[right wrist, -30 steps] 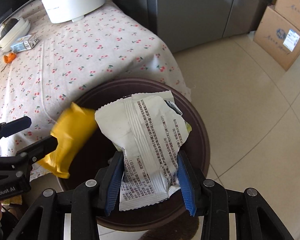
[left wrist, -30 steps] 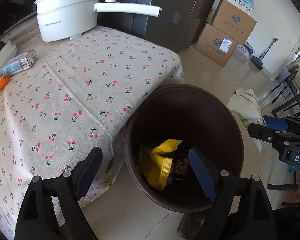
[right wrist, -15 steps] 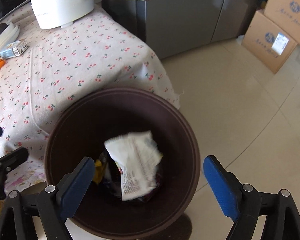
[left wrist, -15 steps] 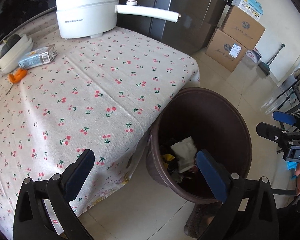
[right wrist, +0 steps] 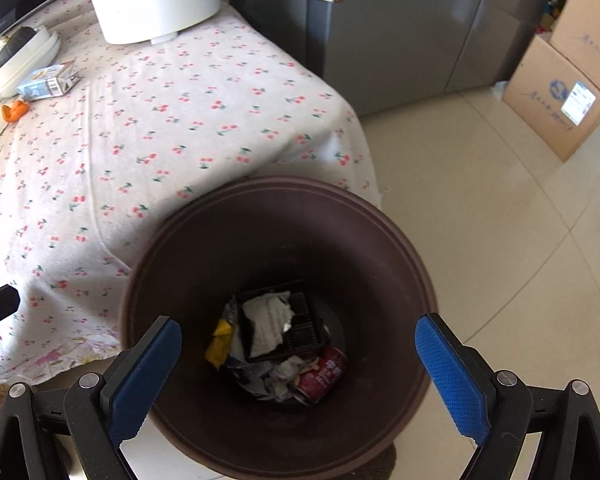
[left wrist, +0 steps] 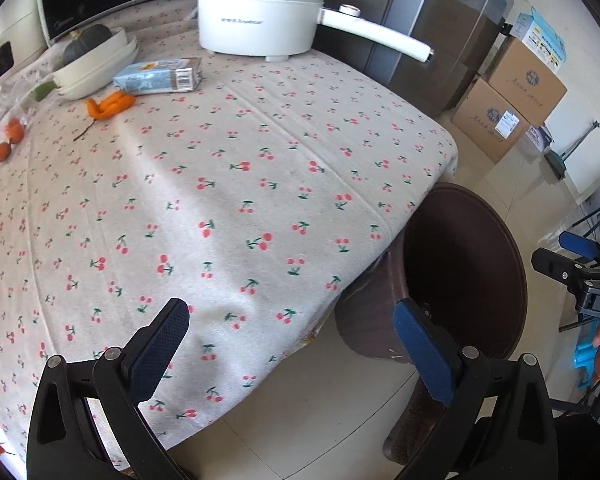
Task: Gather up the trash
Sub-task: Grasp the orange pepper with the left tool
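Wrapper (right wrist: pixel 268 326) now down in bin (right wrist: pixel 404 248), right tongs (right wrist: pixel 298 344) opening, empty; left tongs (left wrist: pixel 290 344) wide, empty, over counter (left wrist: pixel 220 184).

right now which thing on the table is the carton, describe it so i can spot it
Start at the big white pot at the far end of the cherry-print table. Just in front of it, towards the stacked white bowls, lies the carton, flat on its side. It is the only boxy thing there: pale blue with a barcode on its end, unlike the orange peel beside it.
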Action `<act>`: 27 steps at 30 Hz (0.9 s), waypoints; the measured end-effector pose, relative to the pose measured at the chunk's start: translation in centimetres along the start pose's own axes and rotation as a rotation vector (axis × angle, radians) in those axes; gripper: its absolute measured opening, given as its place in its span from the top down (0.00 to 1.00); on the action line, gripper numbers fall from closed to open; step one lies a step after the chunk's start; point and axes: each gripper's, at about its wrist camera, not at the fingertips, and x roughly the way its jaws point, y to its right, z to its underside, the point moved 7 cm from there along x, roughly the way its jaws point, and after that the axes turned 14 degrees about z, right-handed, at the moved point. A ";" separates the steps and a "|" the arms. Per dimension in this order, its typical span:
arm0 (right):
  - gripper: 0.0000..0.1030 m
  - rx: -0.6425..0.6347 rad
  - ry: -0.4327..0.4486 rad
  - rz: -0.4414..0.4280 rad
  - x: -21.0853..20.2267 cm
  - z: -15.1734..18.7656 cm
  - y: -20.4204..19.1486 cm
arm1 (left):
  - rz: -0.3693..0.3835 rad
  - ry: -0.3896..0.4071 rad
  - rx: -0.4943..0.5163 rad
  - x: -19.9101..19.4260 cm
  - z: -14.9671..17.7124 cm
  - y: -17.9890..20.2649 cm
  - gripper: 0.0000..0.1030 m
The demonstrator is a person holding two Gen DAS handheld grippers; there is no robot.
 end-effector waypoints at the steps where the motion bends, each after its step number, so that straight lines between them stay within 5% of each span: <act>1: 0.06 -0.005 0.003 -0.003 -0.1 -0.2 -0.5 | -0.007 0.005 -0.011 -0.4 0.0 -0.7 0.00; 16: 0.05 -0.115 0.029 -0.070 -1.1 -3.1 -11.1 | -0.143 0.029 -0.149 -5.1 0.6 -13.5 0.00; 20: 0.05 -0.155 0.016 -0.090 -0.1 -5.2 -14.4 | -0.121 0.012 -0.186 -4.6 -1.7 -17.1 0.00; 27: 0.05 -0.178 0.038 -0.156 1.9 -11.2 -19.7 | -0.118 0.129 -0.135 -1.8 -10.6 -21.3 0.01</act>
